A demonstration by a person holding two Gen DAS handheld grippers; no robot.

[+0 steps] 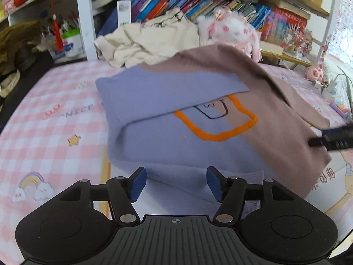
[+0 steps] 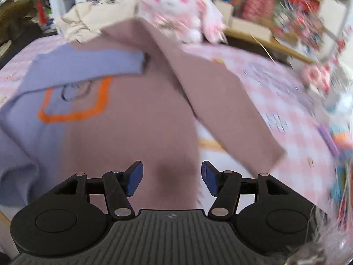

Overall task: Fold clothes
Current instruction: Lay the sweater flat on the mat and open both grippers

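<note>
Left fingers (image 1: pixel 175 184) and right fingers (image 2: pixel 171 177) are seen released, nothing gripped. Sweater (image 1: pixel 176 145), soft knit, lilac and mauve with orange outline, is spread on checked bed (image 1: pixel 50 137) just beyond both.

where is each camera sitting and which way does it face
Left wrist: on the left gripper, angled down at the sweater on the checked sheet; its own blue-padded fingers and the right gripper's tip show.
Right wrist: on the right gripper, angled down at the sweater's brown half, blurred; its own fingers show.
Shared: sweater, plush rabbit, beige garment.
</note>
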